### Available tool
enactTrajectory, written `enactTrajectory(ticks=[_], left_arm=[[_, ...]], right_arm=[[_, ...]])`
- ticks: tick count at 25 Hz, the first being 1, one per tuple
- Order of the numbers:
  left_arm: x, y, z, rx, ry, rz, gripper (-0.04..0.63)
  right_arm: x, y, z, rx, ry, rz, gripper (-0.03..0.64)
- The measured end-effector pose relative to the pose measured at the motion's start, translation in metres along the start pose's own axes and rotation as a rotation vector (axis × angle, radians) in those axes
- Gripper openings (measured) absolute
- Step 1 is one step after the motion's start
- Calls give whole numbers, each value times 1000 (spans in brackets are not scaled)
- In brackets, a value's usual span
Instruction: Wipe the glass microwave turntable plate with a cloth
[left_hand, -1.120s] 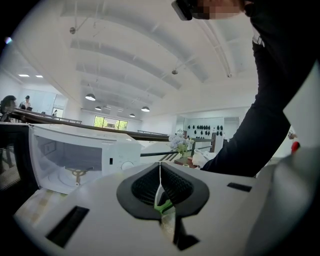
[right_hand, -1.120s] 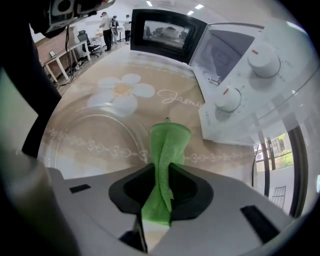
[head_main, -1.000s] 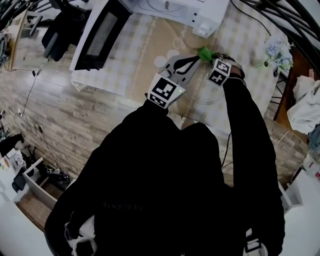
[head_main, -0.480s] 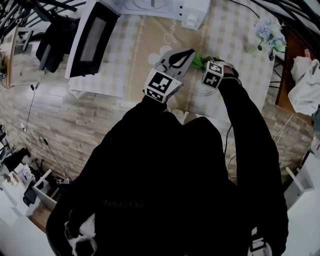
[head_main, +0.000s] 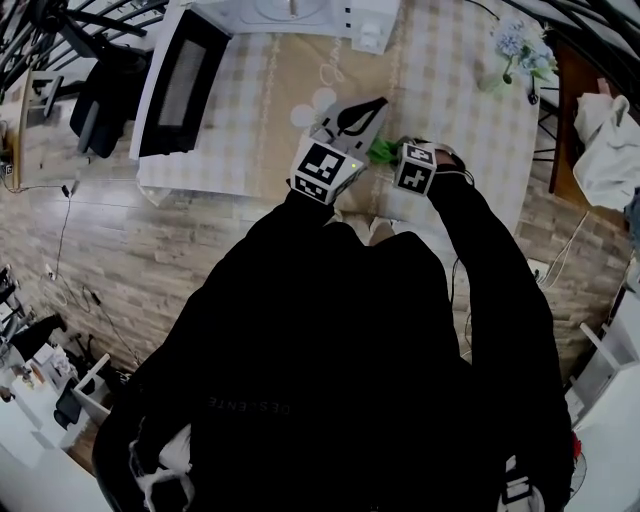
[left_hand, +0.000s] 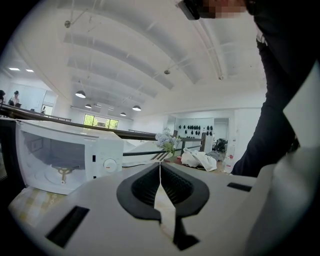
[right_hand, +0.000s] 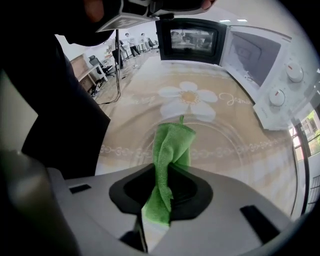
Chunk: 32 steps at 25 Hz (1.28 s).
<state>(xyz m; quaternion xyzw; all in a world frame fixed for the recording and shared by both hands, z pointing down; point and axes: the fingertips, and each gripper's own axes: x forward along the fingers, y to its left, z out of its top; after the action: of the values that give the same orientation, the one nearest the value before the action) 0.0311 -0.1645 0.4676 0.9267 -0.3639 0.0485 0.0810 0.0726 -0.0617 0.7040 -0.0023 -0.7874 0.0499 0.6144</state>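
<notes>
My right gripper (right_hand: 169, 170) is clamped on the green cloth (right_hand: 172, 142). The cloth's free end hangs over the glass plate (right_hand: 240, 150) at centre frame, but I can't tell if they touch. The plate lies on the daisy tablecloth (right_hand: 187, 100), with the open microwave (right_hand: 260, 55) at upper right. My left gripper (left_hand: 160, 170) is closed on nothing and points toward the microwave.
</notes>
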Motion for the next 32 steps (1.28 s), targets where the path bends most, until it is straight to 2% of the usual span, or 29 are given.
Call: enactTrajectory(ticks=[9, 18, 24, 32], left_arm=[[7, -16, 9, 16, -18, -42, 22], [16, -23, 8, 21, -8, -53, 23], [23, -24, 7, 21, 1, -58, 23], [36, -17, 7, 12, 2, -47, 21]], right_arm=[[3, 64, -3, 2, -4, 126, 91], [-1, 88, -3, 34, -18, 231, 91], [-24, 57, -17, 81, -46, 186, 94], [-58, -20, -40, 95, -68, 45, 94]])
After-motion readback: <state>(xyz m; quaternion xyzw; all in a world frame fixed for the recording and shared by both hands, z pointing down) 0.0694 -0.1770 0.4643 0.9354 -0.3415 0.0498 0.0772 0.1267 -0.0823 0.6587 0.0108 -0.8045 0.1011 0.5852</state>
